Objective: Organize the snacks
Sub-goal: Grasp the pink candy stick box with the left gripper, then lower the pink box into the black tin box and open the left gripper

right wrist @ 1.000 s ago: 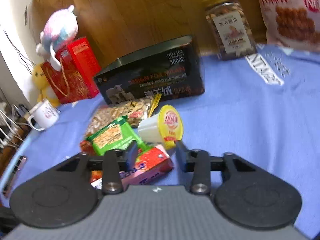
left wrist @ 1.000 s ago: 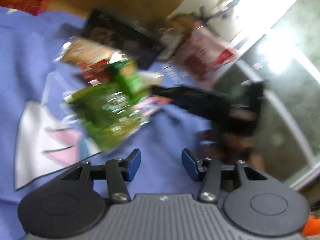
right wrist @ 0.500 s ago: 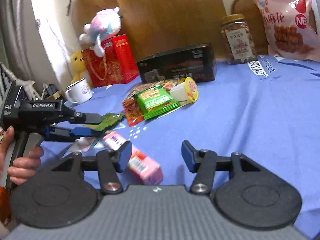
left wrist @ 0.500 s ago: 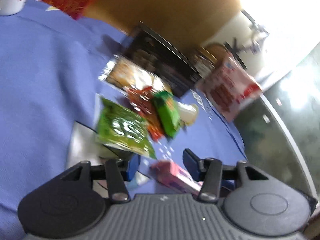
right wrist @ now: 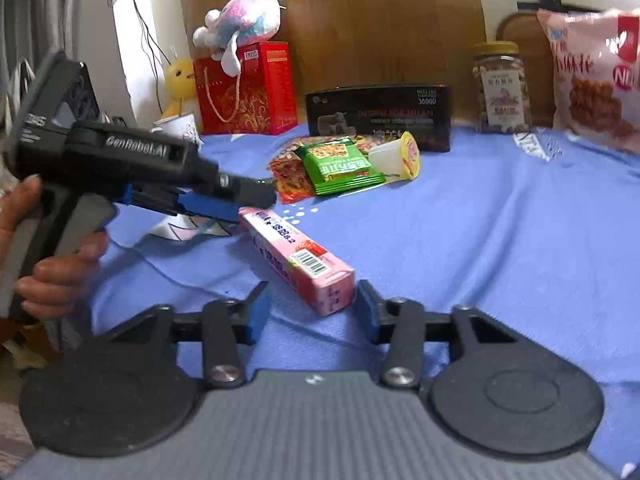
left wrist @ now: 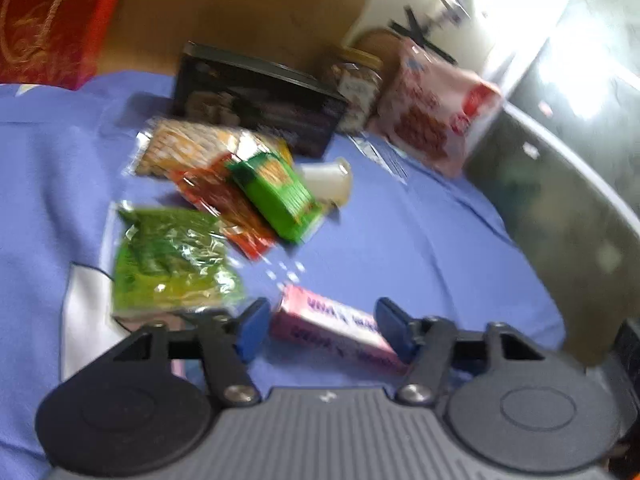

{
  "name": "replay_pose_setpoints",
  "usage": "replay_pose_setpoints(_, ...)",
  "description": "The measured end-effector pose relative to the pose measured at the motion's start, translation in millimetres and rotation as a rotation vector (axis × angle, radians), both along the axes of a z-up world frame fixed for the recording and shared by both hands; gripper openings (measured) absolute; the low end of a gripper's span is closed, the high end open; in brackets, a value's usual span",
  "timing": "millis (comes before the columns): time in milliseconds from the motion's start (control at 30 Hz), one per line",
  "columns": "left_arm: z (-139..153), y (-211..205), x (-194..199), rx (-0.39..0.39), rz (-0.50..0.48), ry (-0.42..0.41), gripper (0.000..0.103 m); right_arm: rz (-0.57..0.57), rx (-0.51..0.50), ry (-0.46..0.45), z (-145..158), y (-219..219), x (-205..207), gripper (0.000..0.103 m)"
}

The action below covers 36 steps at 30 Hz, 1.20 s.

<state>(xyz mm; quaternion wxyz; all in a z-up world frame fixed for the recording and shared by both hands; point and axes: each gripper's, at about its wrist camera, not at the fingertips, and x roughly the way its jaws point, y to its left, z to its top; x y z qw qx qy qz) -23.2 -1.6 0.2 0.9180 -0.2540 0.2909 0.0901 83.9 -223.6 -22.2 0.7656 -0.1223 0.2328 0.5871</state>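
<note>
A pink snack box lies on the blue cloth. My left gripper is open with the box between its blue fingertips; it also shows in the right wrist view, at the box's far end. My right gripper is open and empty just short of the box's near end. Further back lie a green wafer pack, a red packet, a white jelly cup and a cracker pack. A green pea bag lies left of the box.
A black box stands behind the snack pile. A nut jar and a large pink bag stand at the back right. A red gift box with a plush toy and a mug are at the back left.
My left gripper has come forward so the pink box now lies between its fingers. My right gripper has closed in on the box's near end.
</note>
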Motion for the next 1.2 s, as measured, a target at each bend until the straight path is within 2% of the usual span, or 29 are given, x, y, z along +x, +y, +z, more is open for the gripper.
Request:
replay_pose_setpoints(67,0,-9,-2,0.04,0.006,0.006,0.056,-0.01,0.003,-0.007,-1,-1,1,0.04)
replay_pose_setpoints(200,1,-15,-5,0.015,0.002,0.001,0.056,-0.044,0.009,-0.017,-2,-3,5,0.04)
replay_pose_setpoints(333,6,-21,-3,0.04,0.001,-0.003,0.055,-0.065,0.02,0.008,1,-3,11,0.04)
replay_pose_setpoints(467,26,-8,-4,0.04,0.032,-0.065,0.055,-0.055,0.056,-0.067,16,9,9,0.04)
replay_pose_setpoints(600,51,14,6,0.063,0.072,-0.114,0.055,-0.031,0.11,-0.112,36,39,24,0.04)
replay_pose_setpoints(767,84,62,38,0.078,0.14,-0.172,0.055,-0.007,0.164,-0.087,62,98,68,0.04)
replay_pose_setpoints(867,96,97,71,0.065,0.187,-0.185,0.055,-0.009,0.172,-0.071,75,140,102,0.04)
replay_pose_setpoints(1000,87,138,113,0.015,0.224,-0.152,0.055,-0.034,0.142,-0.052,80,188,141,0.041)
replay_pose_setpoints(1100,66,159,142,-0.027,0.231,-0.106,0.055,-0.062,0.109,-0.062,74,207,157,0.042)
replay_pose_setpoints(1200,55,164,147,-0.032,0.243,-0.115,0.056,-0.135,0.11,-0.043,70,205,164,0.042)
